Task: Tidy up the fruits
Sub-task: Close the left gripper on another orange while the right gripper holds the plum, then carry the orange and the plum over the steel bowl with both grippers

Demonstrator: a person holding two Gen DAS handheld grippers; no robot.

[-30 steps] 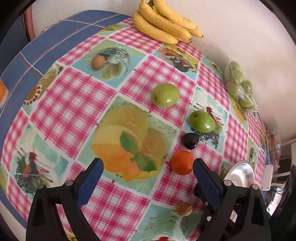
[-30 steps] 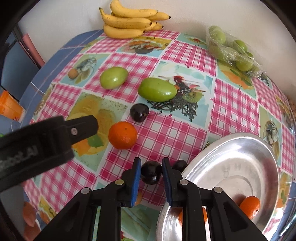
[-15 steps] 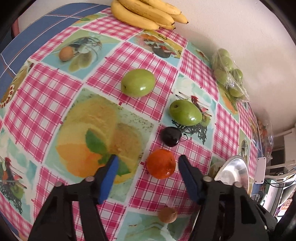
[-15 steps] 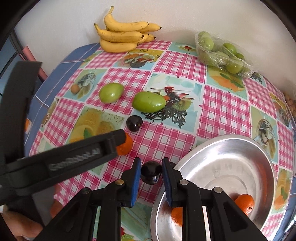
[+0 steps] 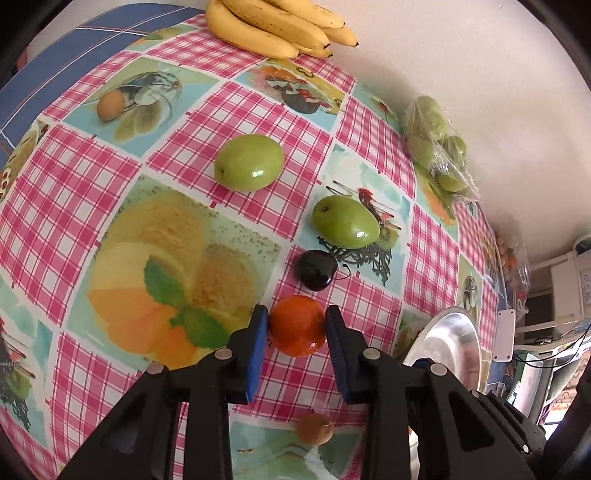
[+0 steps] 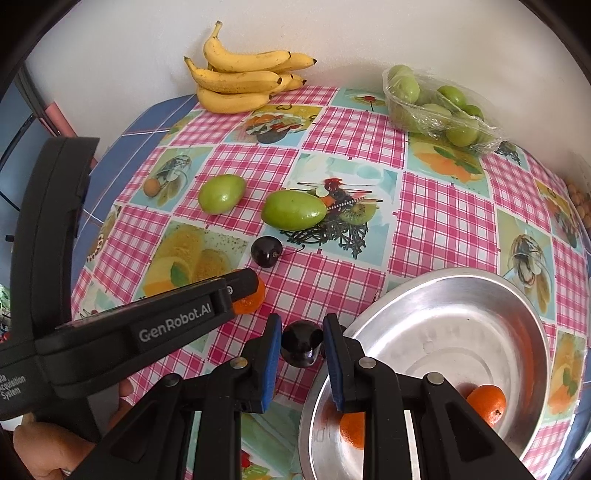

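My left gripper [image 5: 297, 326] points down at the checked tablecloth, its jaws closing on an orange [image 5: 297, 325]; both blue pads touch the fruit's sides. In the right wrist view the same orange [image 6: 253, 299] peeks out behind the left gripper's black finger. My right gripper [image 6: 301, 343] is shut on a dark cherry [image 6: 301, 349], held just above the cloth beside the silver bowl [image 6: 461, 295]. Two oranges [image 6: 487, 402] lie in that bowl. A second dark cherry [image 5: 316, 269] sits on the cloth just beyond the held orange.
Two loose green fruits [image 5: 249, 162] [image 5: 345, 221] lie mid-table. Bananas [image 5: 273, 29] and a wrapped tray of green fruit [image 6: 436, 99] stand by the back wall. A small brown fruit [image 5: 314, 428] lies under the left gripper, another [image 5: 110, 106] at far left. A hand holds the left gripper.
The left gripper moved in over the orange and its jaws swung from wide apart to touching the fruit. The right gripper rose a little with the cherry still in it.
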